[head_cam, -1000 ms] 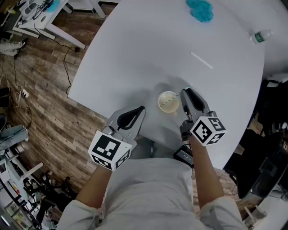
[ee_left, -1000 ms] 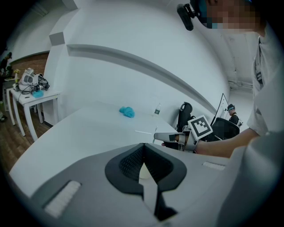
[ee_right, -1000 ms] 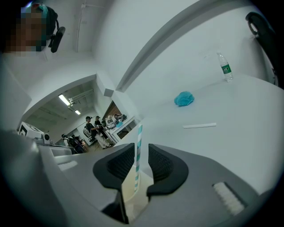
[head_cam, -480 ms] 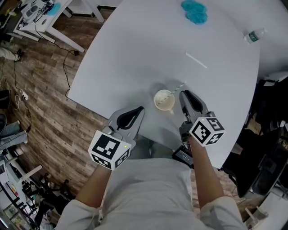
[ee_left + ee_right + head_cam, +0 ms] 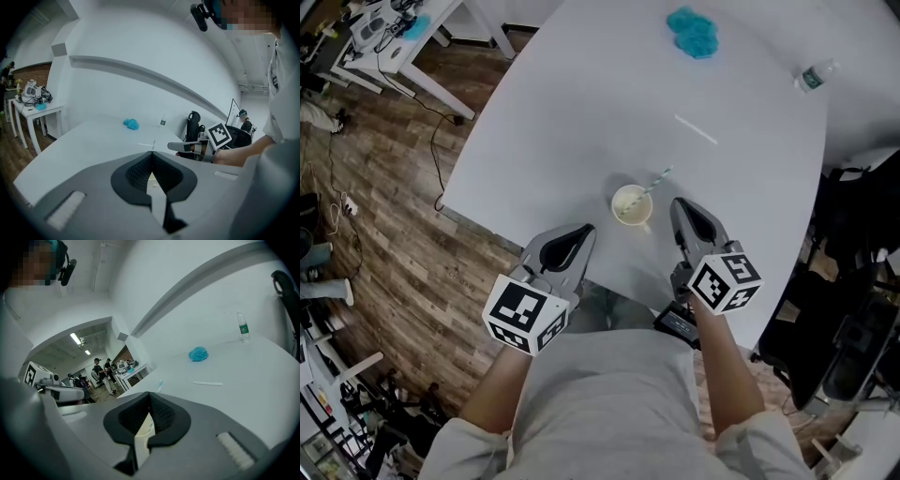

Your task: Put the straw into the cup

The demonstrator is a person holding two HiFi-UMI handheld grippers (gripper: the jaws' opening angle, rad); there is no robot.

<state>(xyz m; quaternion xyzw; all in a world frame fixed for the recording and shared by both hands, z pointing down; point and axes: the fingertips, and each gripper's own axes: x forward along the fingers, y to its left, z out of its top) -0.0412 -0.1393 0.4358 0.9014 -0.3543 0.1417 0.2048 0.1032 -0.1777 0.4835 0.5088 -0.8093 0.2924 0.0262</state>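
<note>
Leaning, a thin striped straw (image 5: 657,179) sits in the round cream cup (image 5: 616,205).

Right gripper (image 5: 149,393) fingers together; straw (image 5: 160,384) tip beyond; blue cloth (image 5: 198,354) farther.

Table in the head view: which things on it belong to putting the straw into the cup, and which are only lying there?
For the job:
- cup
- striped straw, already standing in the cup

Only lying about:
- blue crumpled thing
- water bottle
- thin white strip
</note>
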